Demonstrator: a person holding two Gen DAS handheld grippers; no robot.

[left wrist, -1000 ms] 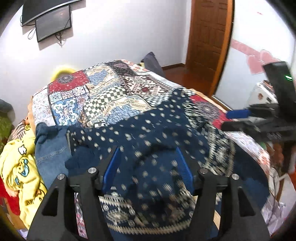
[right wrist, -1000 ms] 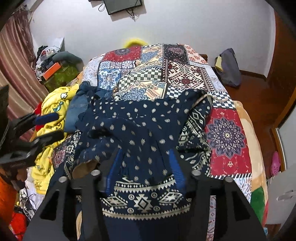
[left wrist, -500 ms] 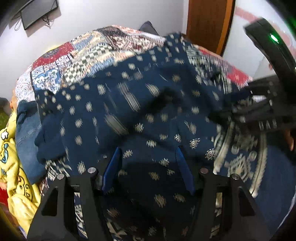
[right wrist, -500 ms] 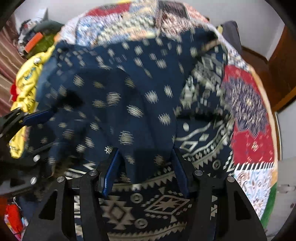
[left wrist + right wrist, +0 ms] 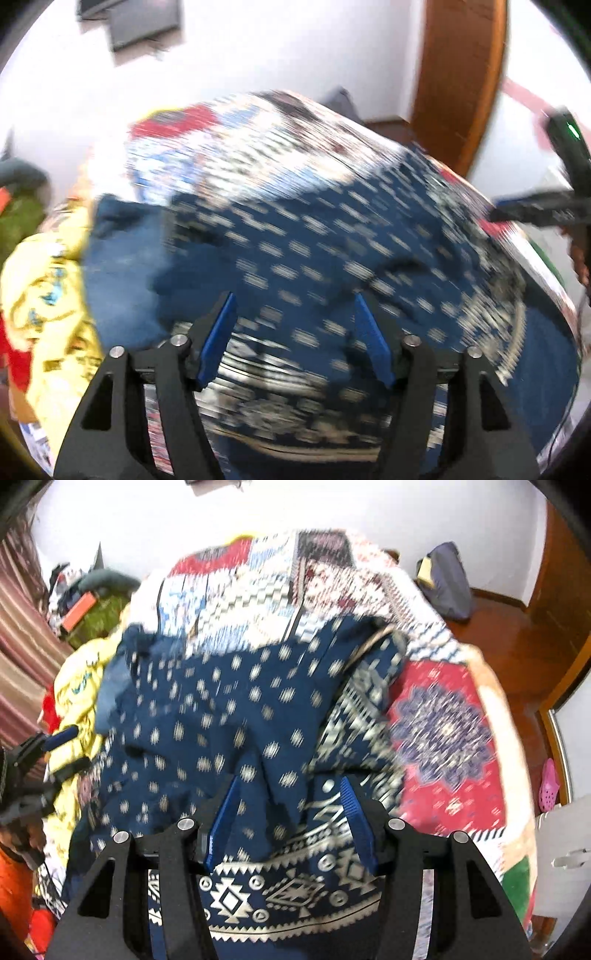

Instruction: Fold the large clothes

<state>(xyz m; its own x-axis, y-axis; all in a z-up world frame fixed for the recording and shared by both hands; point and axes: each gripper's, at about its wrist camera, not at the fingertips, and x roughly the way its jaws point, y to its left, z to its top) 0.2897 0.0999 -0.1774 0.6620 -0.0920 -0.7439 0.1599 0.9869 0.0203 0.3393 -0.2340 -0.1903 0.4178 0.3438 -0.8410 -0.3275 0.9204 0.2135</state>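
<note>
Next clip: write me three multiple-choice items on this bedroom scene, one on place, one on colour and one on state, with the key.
1. In the right wrist view, where does the yellow garment lie relative to the navy patterned garment?
A) right of it
B) left of it
C) on top of it

2. The shoe on the floor is:
A) pink
B) black
C) green

3. The navy patterned garment is:
A) hanging on a door
B) rolled into a ball
C) rumpled on the bedspread, with a dotted layer lapping its bordered hem

Key: B, it shows past the navy cloth's left edge; A, it is pink against the brown floor; C, the creases and the overlap are visible.
</note>
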